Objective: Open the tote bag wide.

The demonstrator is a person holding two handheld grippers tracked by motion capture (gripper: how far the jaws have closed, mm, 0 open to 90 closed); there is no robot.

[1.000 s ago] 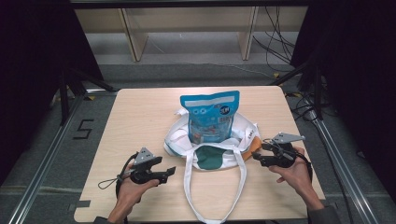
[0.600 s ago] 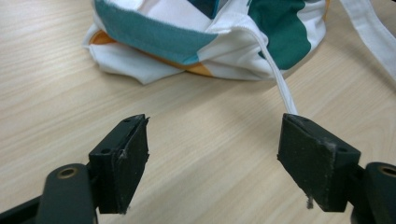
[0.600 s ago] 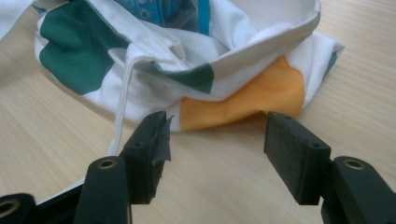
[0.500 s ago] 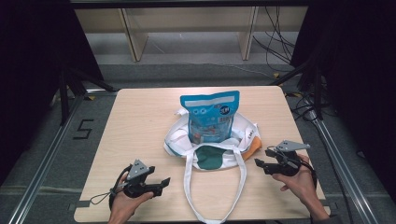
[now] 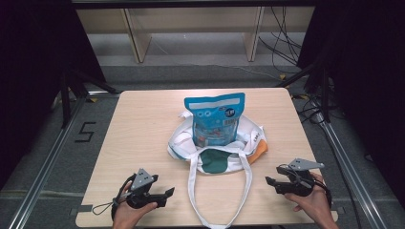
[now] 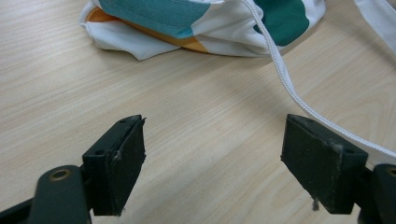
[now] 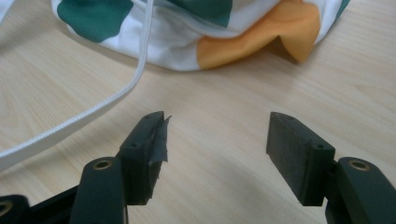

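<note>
A blue snack pouch stands upright in a crumpled white tote bag with green and orange patches, at the table's middle. The bag's white straps loop toward the front edge. My left gripper rests low near the front left, to the left of the straps. Its jaws have just been opening, with nothing between them; in the left gripper view a strap runs past the right jaw. My right gripper is open and empty at the front right, pointing at the bag.
The wooden table ends close behind both hands at its front edge. Metal rails run along both sides on the floor. A shelf unit stands beyond the far edge, with cables on the floor at the right.
Both hands have drawn back from the bag toward the front edge and sunk a little. The left jaws stand wider apart than before.
</note>
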